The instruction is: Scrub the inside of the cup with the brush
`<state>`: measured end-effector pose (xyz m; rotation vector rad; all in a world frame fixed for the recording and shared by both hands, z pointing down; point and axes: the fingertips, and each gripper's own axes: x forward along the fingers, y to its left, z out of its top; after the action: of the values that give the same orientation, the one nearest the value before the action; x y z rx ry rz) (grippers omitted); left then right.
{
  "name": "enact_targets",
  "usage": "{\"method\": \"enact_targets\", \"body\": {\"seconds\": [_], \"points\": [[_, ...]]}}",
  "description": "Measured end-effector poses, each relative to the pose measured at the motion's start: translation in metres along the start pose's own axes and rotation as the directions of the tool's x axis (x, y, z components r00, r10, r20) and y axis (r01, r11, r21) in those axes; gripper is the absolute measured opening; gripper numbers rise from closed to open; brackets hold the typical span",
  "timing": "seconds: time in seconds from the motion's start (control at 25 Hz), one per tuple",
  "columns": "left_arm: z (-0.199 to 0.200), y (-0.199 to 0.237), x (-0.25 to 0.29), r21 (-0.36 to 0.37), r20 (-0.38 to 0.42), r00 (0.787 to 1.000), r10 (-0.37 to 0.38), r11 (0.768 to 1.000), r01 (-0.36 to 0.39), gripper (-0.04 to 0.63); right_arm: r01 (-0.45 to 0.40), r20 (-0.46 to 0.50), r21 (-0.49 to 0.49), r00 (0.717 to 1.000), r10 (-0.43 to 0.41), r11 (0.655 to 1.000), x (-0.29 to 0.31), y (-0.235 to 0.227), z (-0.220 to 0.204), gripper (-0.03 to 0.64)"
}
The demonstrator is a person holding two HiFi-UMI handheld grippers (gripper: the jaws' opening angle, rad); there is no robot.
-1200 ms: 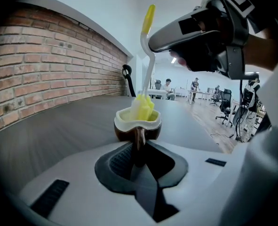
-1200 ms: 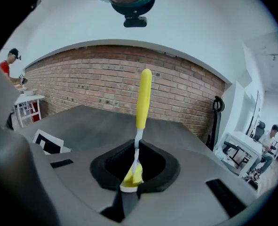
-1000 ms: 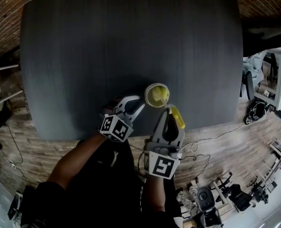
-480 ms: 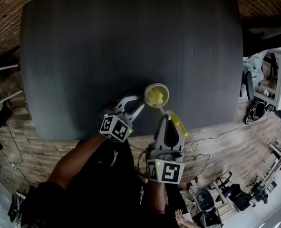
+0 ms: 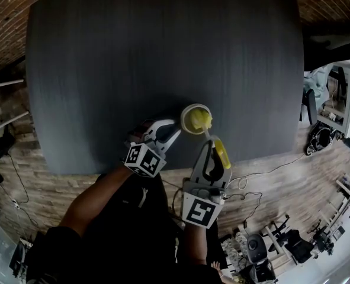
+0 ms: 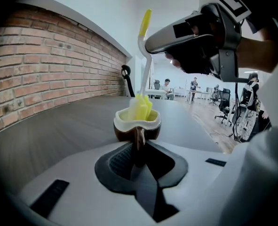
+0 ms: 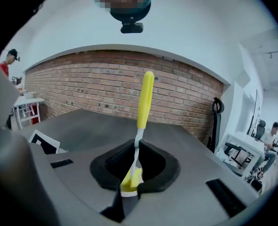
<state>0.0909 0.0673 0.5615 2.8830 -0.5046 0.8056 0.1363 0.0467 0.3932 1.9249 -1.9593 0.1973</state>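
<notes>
The brown cup (image 5: 196, 118) is standing upright on the dark bench (image 5: 163, 52), and everything else is arranged around it. The left claw (image 5: 175, 129) is reaching in from the cup's near-left side and is clenching on the cup's handle (image 6: 138, 136), with its pads pressing the thin loop from both sides. This is probably anchoring the cup so that it does not slide or spin under the scrubbing. The right claw (image 5: 208, 143) is coming in from the cup's near-right side, above the rim. It is grasping the brush (image 5: 220, 149) on its slim white shaft (image 7: 136, 147), just under the yellow grip (image 7: 144, 98). Holding it that low is likely giving firmer control of the tip, while the grip is sticking up and away from the cup. The yellow bristle head (image 6: 141, 107) is sitting down inside the cup and poking a little above the rim, so the scrubbing appears to be under way. The brush is leaning slightly off upright, which is probably pressing the bristles against the cup's inner wall. The main risk seems to be the cup tipping if the brush pushes sideways harder than the handle hold can resist.
</notes>
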Motion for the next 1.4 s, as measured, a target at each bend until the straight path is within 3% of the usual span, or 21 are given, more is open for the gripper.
{"method": "enact_targets", "body": {"seconds": [0.12, 0.36, 0.56, 0.68, 0.88, 1.0, 1.28, 1.4], "points": [[-0.001, -0.001, 0.0, 0.001, 0.003, 1.0, 0.001, 1.0, -0.001, 0.077, 0.003, 0.036, 0.039, 0.999, -0.005, 0.999, 0.003, 0.001, 0.002, 0.044], [0.001, -0.002, -0.001, -0.002, 0.005, 1.0, 0.004, 1.0, -0.004, 0.077, -0.089, 0.088, 0.125, 0.993, 0.078, 0.988, 0.006, 0.01, 0.002, 0.044], [0.0, -0.002, 0.0, -0.003, 0.004, 1.0, 0.004, 1.0, -0.004, 0.077, -0.129, 0.054, 0.204, 0.991, 0.12, 0.971, 0.001, 0.014, 0.001, 0.044], [0.0, -0.001, 0.0, -0.004, 0.006, 1.0, 0.005, 1.0, -0.005, 0.077, -0.103, -0.005, 0.18, 0.994, 0.106, 0.978, -0.004, 0.012, -0.005, 0.044], [-0.001, -0.001, 0.0, -0.005, 0.005, 1.0, 0.004, 1.0, -0.004, 0.077, -0.01, -0.031, 0.046, 0.999, 0.011, 0.999, -0.003, 0.005, -0.004, 0.044], [-0.002, -0.001, -0.001, -0.001, 0.003, 1.0, 0.0, 1.0, 0.0, 0.077, -0.014, -0.044, 0.007, 0.999, 0.014, 1.0, -0.003, 0.009, -0.005, 0.044], [0.001, 0.0, -0.001, -0.002, 0.008, 1.0, 0.001, 1.0, -0.001, 0.077, -0.14, -0.046, 0.196, 0.987, 0.152, 0.97, -0.002, 0.017, -0.002, 0.044], [0.002, -0.002, -0.001, 0.001, 0.008, 1.0, 0.001, 1.0, -0.001, 0.077, -0.155, -0.066, 0.197, 0.983, 0.171, 0.968, -0.003, 0.011, -0.002, 0.044]]}}
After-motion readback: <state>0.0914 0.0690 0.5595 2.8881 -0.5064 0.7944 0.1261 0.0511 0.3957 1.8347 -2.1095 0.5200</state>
